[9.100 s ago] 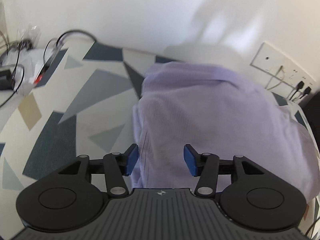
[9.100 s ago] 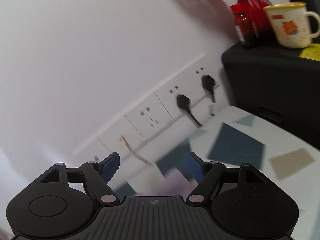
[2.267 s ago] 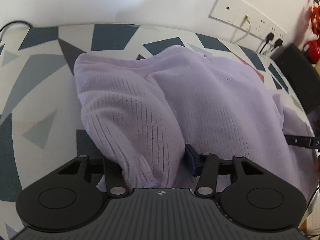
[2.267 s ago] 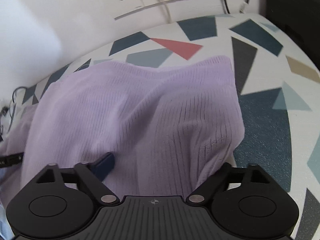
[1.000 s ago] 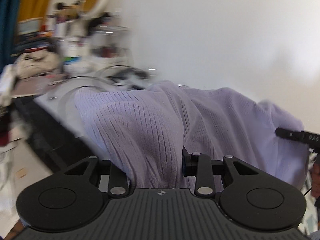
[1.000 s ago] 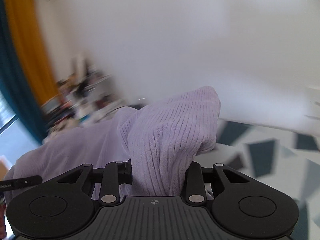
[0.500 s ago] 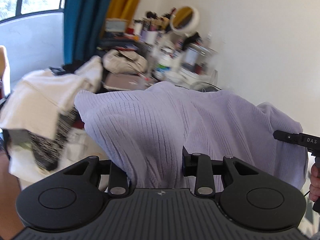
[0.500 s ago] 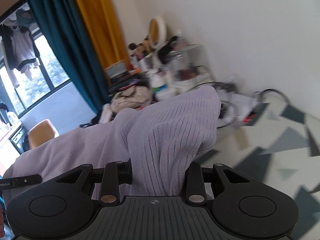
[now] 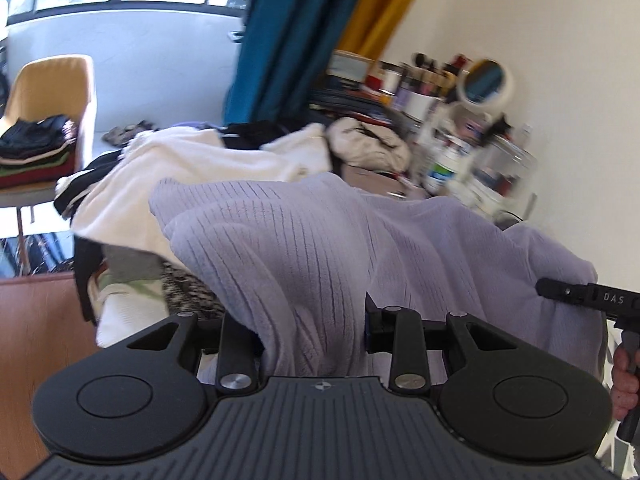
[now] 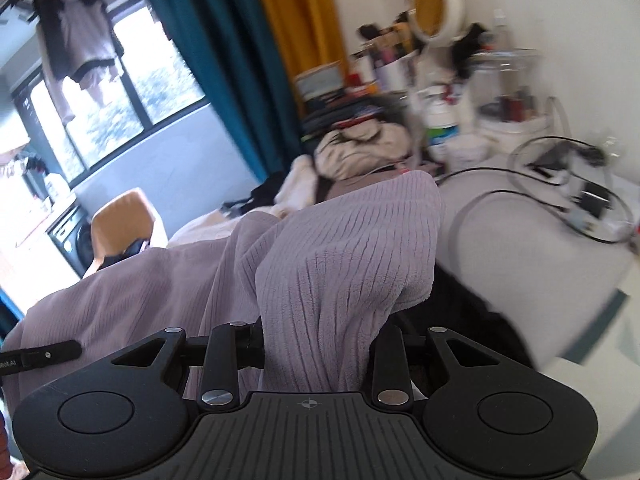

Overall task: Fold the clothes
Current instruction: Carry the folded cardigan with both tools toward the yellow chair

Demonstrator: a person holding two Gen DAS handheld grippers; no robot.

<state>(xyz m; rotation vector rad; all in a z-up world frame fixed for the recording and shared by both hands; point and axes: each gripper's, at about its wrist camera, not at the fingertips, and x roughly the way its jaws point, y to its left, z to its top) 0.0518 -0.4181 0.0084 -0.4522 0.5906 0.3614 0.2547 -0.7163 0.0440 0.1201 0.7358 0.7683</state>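
The left gripper [image 9: 314,330] is clamped on a bunched fold of the lilac ribbed sweater [image 9: 320,248], and the right gripper [image 10: 320,350] is clamped on another bunch of the same sweater [image 10: 344,264]; in both wrist views the knit fills the gap between the jaws and rises up in front of the camera. The sweater is held up in the air between the two tools, sagging in a broad drape from one grip to the other, with the room behind it instead of a tabletop. In the left wrist view the black bar of the other tool pokes in at the right edge with the white letters "DAS" [image 9: 614,299] on it, and a hand [image 9: 624,384] grips its handle just below. In the right wrist view the end of the other tool's bar shows at the left edge; its lettering is too cut off to read. Behind the sweater lie a heap of white clothes [image 9: 208,172], a tan chair [image 9: 52,96] with folded dark garments stacked on its seat, a teal curtain [image 9: 288,36] beside a mustard one [image 9: 384,4], and a cluttered shelf with a round mirror [image 9: 486,82]; labels on the jars there are blurred.
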